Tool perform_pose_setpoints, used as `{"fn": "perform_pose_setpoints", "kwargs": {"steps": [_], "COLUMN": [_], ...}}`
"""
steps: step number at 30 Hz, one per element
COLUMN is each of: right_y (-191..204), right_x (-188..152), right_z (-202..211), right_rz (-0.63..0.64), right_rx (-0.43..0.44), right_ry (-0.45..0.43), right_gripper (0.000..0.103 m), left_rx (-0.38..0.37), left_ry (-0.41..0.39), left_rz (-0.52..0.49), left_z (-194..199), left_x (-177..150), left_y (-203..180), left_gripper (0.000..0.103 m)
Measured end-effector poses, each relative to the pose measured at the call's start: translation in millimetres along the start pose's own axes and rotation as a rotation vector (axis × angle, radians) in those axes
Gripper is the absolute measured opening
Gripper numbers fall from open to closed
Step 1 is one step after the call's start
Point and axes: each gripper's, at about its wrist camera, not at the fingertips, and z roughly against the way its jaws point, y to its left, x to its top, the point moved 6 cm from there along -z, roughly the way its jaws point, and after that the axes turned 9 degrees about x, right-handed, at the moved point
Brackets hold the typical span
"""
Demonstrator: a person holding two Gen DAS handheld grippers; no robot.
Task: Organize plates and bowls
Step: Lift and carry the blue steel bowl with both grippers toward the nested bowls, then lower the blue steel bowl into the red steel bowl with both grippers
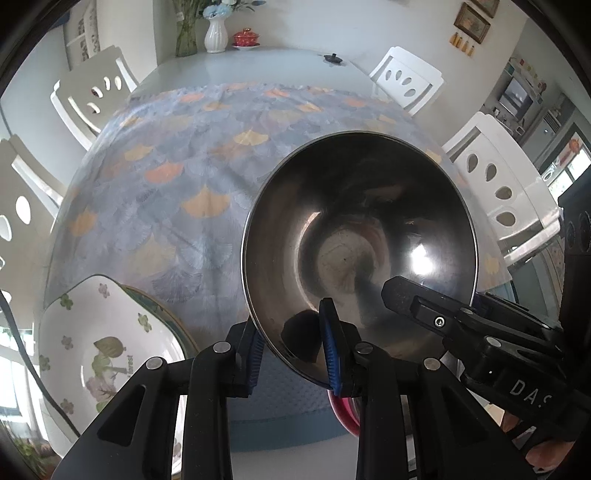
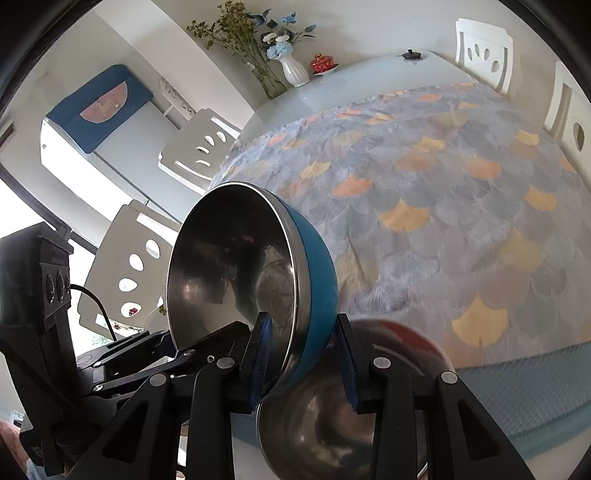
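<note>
— Holding the blue bowl (image 2: 314, 266) up off the table, aren't we? What has hold of it?

— We see the left gripper (image 1: 295, 354) pinching its steel rim, one blue pad (image 1: 330, 350) inside the bowl and the other outside. The bowl (image 1: 358, 240) is tilted, its shiny inside turned toward that camera.

— And our right gripper (image 2: 304, 354)?

— Its fingers straddle the same bowl's lower rim, one pad (image 2: 260, 354) inside and one (image 2: 345, 362) by the blue outer wall. We cannot tell whether they press on it or merely sit around it. In the left view the right gripper (image 1: 417, 299) reaches in over the bowl's near edge.

— What lies beneath?

— A second steel bowl with a red outside (image 2: 332, 413) sits just below, on a blue mat (image 2: 517, 387). To the left, a white plate with clover and tree prints (image 1: 99, 332) rests near the table's edge.

— And farther off?

— The ginkgo-patterned tablecloth (image 1: 177, 177), a white vase of flowers (image 1: 216, 35), a red lidded cup (image 1: 245, 38), and white chairs (image 1: 406, 79) around.
</note>
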Motion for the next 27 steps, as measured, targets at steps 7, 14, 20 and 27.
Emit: {"fn": "perform_pose_setpoints", "kwargs": {"steps": [7,14,20,27], "right_y": [3,-8,-14,-24], "right_x": [-13,-38,-45,-53], "right_z": [21,37,45,50], "right_rz": [-0.038,-0.112,-0.125,-0.16], "right_rx": [0.014,-0.007,-0.028,-0.038], "right_ry": [-0.006,-0.004,-0.012,0.001], "right_gripper": [0.034,0.035,0.035,0.035], "left_rx": [-0.008,-0.032,-0.062,-0.067], "left_ry": [-0.022,0.019,0.031,0.046], "left_rz": [-0.026,-0.071,-0.077,-0.1], "left_z": [20,18,16,13], "left_x": [-11,-34,-37,-42], "left_y": [-10,-27,-36,-46], "left_gripper": [0.026,0.027,0.027,0.027]}}
